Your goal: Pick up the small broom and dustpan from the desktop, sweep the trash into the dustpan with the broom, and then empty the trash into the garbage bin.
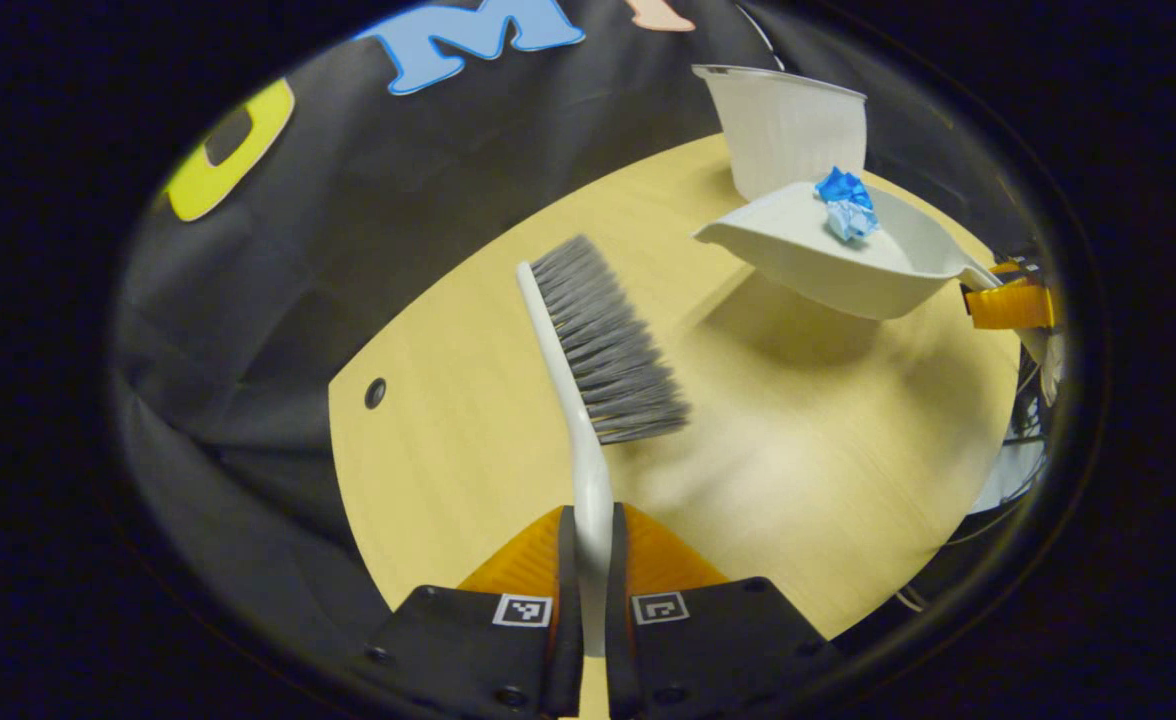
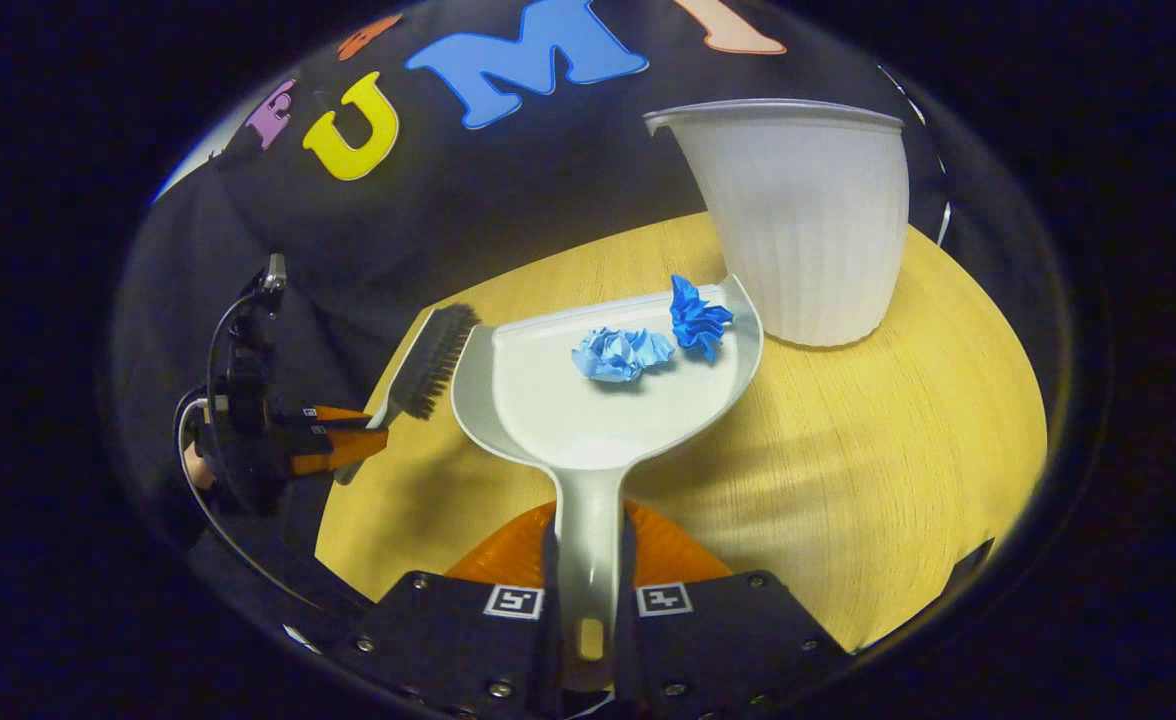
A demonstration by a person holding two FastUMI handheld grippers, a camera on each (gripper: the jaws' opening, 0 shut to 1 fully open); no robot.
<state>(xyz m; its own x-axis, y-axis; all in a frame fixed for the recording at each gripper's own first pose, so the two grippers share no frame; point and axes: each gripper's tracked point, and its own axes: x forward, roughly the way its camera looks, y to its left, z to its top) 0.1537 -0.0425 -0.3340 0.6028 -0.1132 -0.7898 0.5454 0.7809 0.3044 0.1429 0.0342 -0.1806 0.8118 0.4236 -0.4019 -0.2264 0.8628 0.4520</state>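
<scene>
Left gripper [image 1: 588, 560] clamped on broom [image 1: 603, 345] handle, right gripper [image 2: 588, 580] clamped on dustpan [image 2: 588, 400] handle, two blue paper scraps [image 2: 648, 340] in pan, white garbage bin [image 2: 798, 220] just beyond, wooden desktop [image 2: 848, 480].

A pale wooden desktop [image 1: 508, 470] with a rounded edge and fine straight grain stands against a black cloth wall [image 1: 278, 300] that hangs in soft folds. 1 small dark hole [image 1: 375, 392] sits near the desktop's edge. Light glares softly off the wood.

The white plastic dustpan [image 2: 598, 400] holds two crumpled blue paper balls [image 2: 623, 353] near the white ribbed bin [image 2: 798, 220]; the white grey-bristled broom [image 1: 598, 350] sits lifted.
</scene>
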